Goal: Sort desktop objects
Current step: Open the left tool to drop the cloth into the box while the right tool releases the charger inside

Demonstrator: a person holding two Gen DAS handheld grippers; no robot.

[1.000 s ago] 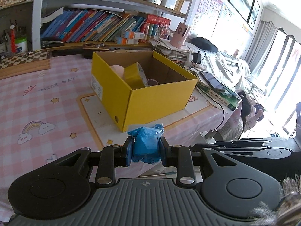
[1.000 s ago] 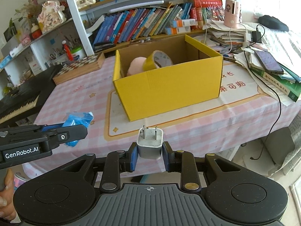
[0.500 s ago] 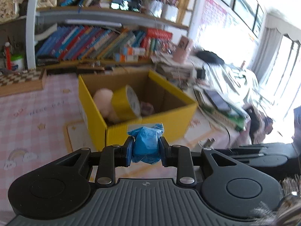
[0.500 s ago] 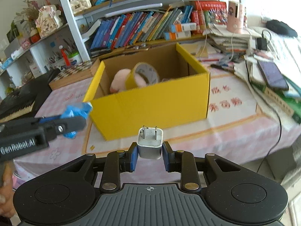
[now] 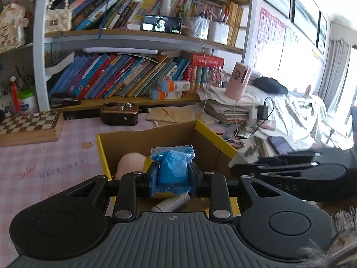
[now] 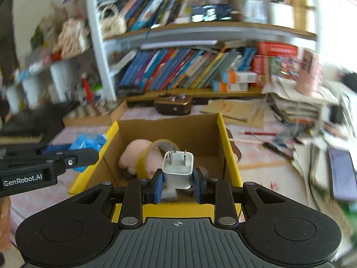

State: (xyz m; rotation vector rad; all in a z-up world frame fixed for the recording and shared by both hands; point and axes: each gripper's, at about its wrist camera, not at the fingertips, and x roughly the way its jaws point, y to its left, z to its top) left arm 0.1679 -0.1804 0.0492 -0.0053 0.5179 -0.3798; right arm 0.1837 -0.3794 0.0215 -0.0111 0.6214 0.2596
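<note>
My left gripper (image 5: pixel 171 176) is shut on a crumpled blue packet (image 5: pixel 173 167) and holds it over the near edge of the open yellow cardboard box (image 5: pixel 101 154). My right gripper (image 6: pixel 177 186) is shut on a white two-pin plug adapter (image 6: pixel 177 170), prongs up, over the same box (image 6: pixel 229 151). In the box lie a pink soft ball (image 6: pixel 136 151), a yellow tape roll (image 6: pixel 142 163) and a small white tube (image 5: pixel 171 203). The left gripper and its blue packet (image 6: pixel 87 143) show at the left in the right wrist view.
The box stands on a pink checked tablecloth (image 5: pixel 44 156). Behind it are a brown case (image 5: pixel 119 117), a chessboard box (image 5: pixel 29 126), a bookshelf full of books (image 5: pixel 125 78) and a paper stack with a pink cup (image 5: pixel 237 82). Phones and cables lie right (image 5: pixel 279 144).
Both grippers have moved forward from in front of the box to over its open top, each still holding its object. The right wrist view is motion-blurred.
</note>
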